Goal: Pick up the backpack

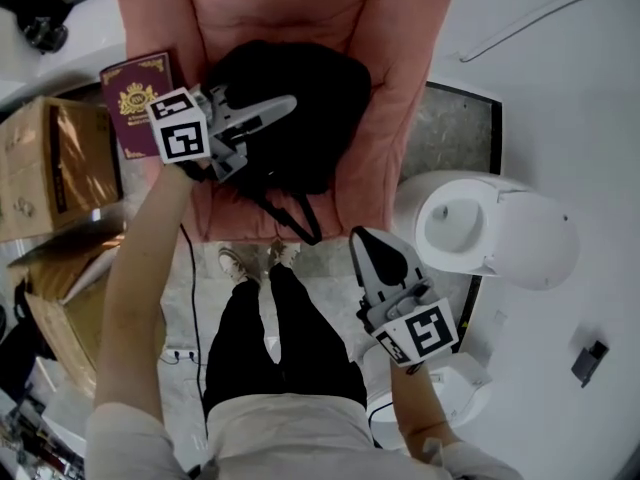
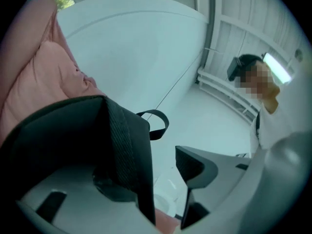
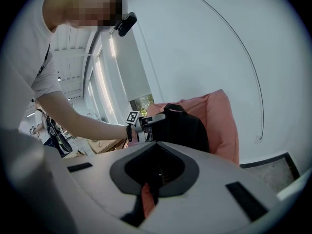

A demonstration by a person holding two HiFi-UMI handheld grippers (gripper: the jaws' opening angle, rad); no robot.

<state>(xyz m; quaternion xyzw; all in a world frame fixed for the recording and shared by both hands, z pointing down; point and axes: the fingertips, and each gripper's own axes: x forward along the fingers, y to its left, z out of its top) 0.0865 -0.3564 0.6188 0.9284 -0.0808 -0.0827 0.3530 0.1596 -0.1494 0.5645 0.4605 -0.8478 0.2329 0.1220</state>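
Observation:
A black backpack [image 1: 300, 108] lies on a pink padded armchair [image 1: 390, 58]. My left gripper [image 1: 262, 130] reaches over the backpack's left part with its jaws apart. In the left gripper view the backpack's black fabric [image 2: 117, 145] drapes over the left jaw, and a gap shows between it and the right jaw. A strap loop [image 2: 157, 124] sticks out beyond. My right gripper [image 1: 376, 253] hangs below the chair's front edge, shut and empty. The right gripper view shows the backpack [image 3: 185, 128] and the left gripper [image 3: 146, 126] from afar.
A maroon booklet [image 1: 140, 103] rests on the chair's left arm. Cardboard boxes [image 1: 50, 163] stand at the left. A white rounded fixture [image 1: 495, 230] sits right of the chair. A black cable [image 1: 190, 298] runs along the floor by the person's legs [image 1: 270, 338].

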